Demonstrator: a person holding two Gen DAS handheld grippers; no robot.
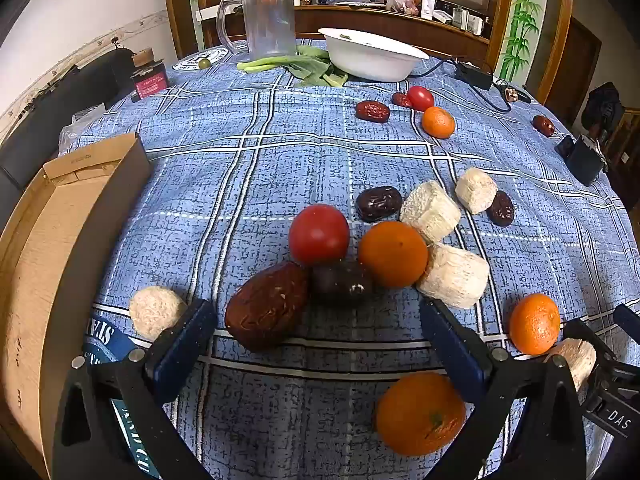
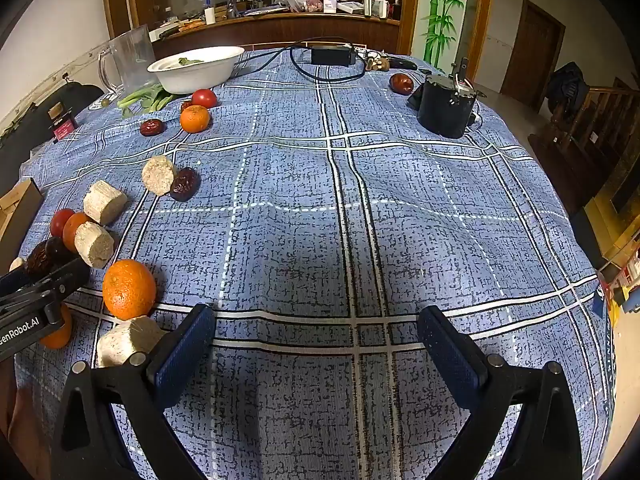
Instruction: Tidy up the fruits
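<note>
In the left wrist view my left gripper [image 1: 318, 314] is open just above the blue checked tablecloth [image 1: 280, 152]. A large brown-red date [image 1: 266, 306] lies between its fingers, with a dark date [image 1: 342, 283], a red tomato [image 1: 319, 234] and an orange [image 1: 393, 254] just beyond. Pale cylinder pieces [image 1: 454, 275] lie to the right, and an orange [image 1: 420, 414] lies near the right finger. My right gripper [image 2: 320, 334] is open and empty over bare cloth; an orange [image 2: 129, 289] and a pale piece [image 2: 128, 340] lie to its left.
An open cardboard box [image 1: 44, 248] sits at the left table edge. A white bowl [image 1: 372, 54], a clear jug [image 1: 266, 16] and greens [image 1: 308, 68] stand at the far side. A black container [image 2: 446, 106] and cables [image 2: 332, 64] lie far right. More dates, a tomato and an orange [image 1: 438, 122] lie farther out.
</note>
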